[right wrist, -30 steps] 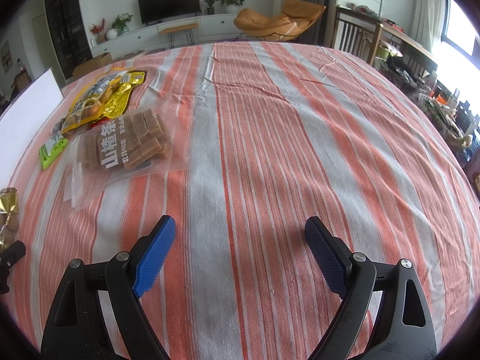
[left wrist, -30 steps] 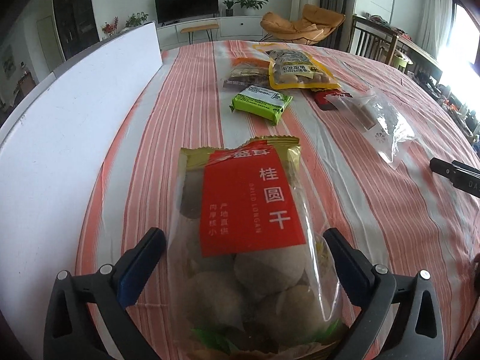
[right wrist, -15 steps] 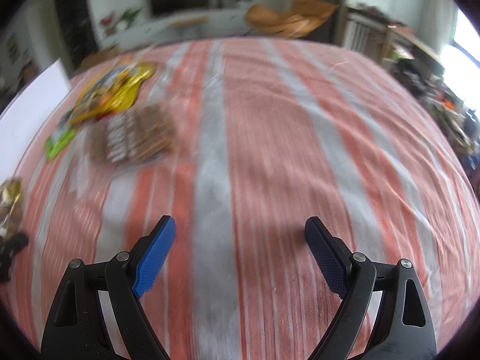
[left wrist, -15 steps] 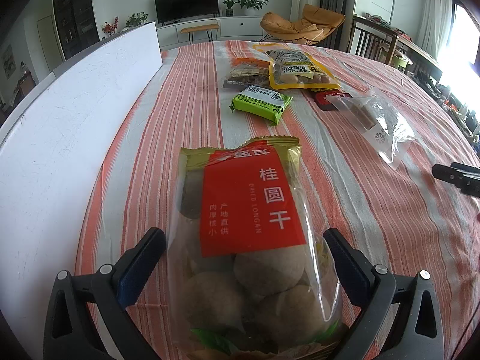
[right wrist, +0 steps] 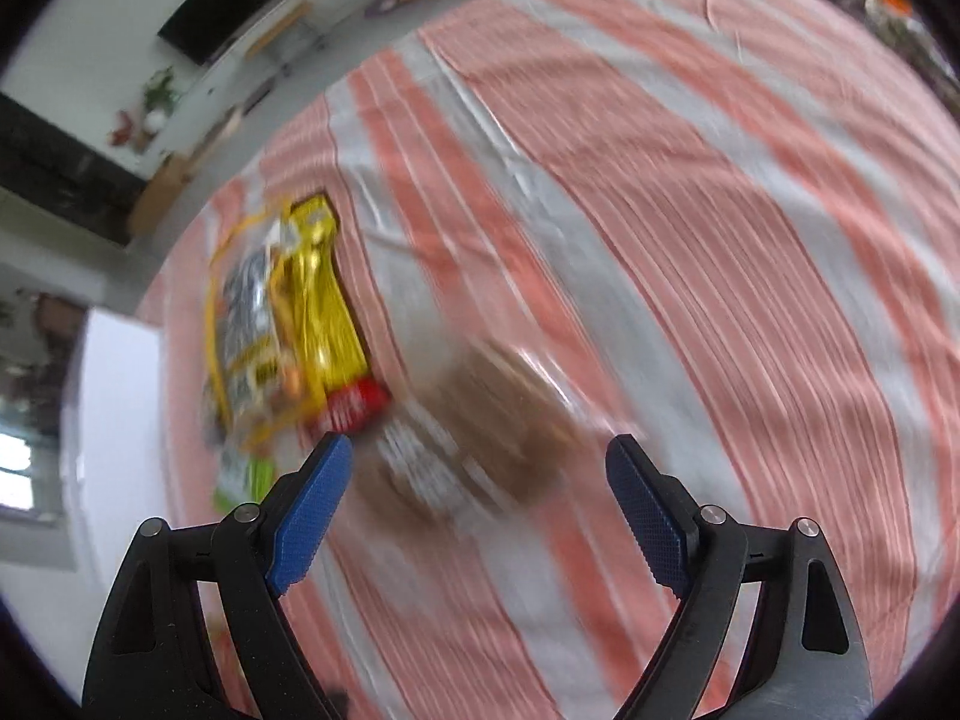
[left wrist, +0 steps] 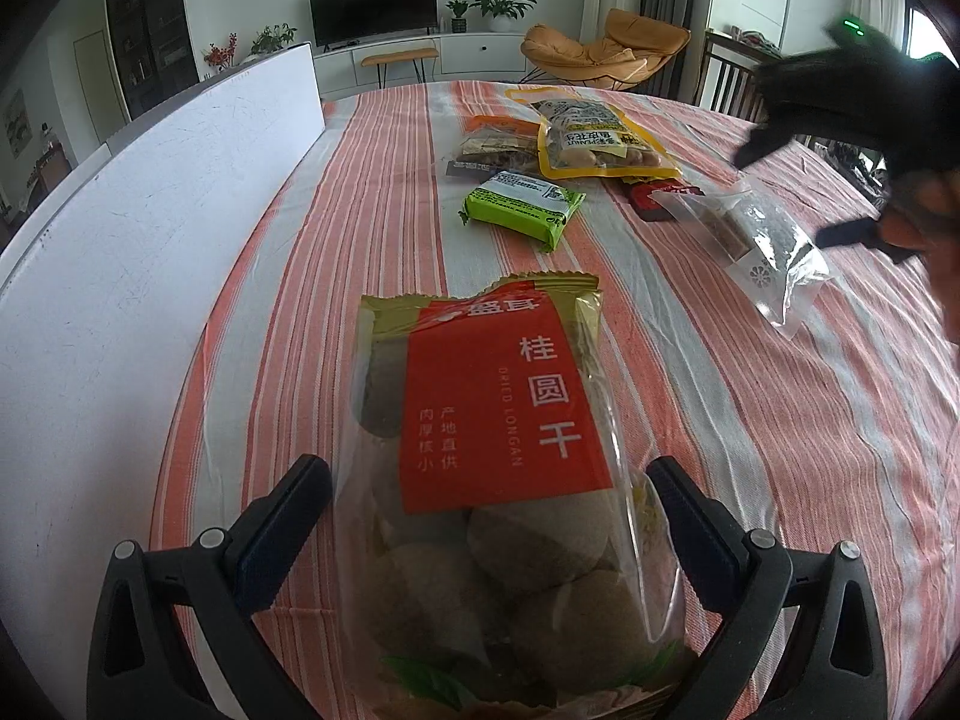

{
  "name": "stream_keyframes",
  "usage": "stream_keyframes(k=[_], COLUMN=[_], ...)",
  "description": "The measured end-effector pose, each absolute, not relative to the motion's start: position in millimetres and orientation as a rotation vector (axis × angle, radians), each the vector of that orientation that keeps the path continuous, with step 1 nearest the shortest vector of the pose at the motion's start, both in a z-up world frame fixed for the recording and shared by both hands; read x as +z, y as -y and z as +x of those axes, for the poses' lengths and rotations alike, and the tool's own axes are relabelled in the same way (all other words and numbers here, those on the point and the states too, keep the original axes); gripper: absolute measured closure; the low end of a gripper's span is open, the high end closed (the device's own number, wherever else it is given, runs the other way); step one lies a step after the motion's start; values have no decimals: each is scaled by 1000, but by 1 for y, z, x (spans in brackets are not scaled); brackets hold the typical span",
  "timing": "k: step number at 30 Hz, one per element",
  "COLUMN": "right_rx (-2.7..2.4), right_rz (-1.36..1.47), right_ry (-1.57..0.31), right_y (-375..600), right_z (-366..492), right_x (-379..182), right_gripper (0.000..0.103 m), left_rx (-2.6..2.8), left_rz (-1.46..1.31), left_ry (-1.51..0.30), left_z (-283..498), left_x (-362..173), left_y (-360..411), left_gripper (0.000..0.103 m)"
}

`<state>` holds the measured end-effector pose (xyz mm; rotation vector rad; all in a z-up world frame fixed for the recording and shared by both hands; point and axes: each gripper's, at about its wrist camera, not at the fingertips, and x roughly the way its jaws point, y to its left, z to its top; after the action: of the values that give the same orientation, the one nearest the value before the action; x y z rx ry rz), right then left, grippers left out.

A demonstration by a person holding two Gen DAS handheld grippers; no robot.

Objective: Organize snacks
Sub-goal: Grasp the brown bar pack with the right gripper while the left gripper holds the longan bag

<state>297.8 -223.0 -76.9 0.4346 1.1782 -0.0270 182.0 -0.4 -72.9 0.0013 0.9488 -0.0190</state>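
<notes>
Left tongs (left wrist: 486, 516) spread wide around the dried longan bag (left wrist: 498, 480) at lower centre of the left wrist view, pads beside its sides, contact impossible to judge. Bag flat on the striped table (left wrist: 384, 192). Right tongs (right wrist: 480, 480) wide open, empty, above a blurred clear bag of brown snacks (right wrist: 498, 420) at centre frame. Green packet (left wrist: 519, 208) and yellow peanut bag (left wrist: 591, 141) lying toward the upper centre.
</notes>
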Motion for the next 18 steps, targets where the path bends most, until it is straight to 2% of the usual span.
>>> stream_keyframes(k=[3,7,12,15,18], right_rx=[-85,-39,198,284,274], right_rz=[297,-35,-337,-365,-216], right_ry=[-1147,-1104,-1024,-1000,-986], right_y=[199,171,167,190,225], right_z=[309,304,259,228,221], right_x=[-86,-97,-102,-95,-71], right_gripper=[13,13,14,15,14], left_rx=[-18,-18,-18,-17,-17], left_rz=[1,1,1,1,1], left_ry=[-949,-949,-949,-949,-949], left_z=[182,182,182,182,182], left_x=[-73,-73,-73,-73,-73], left_y=[1,1,1,1,1], left_gripper=[0,0,0,0,0])
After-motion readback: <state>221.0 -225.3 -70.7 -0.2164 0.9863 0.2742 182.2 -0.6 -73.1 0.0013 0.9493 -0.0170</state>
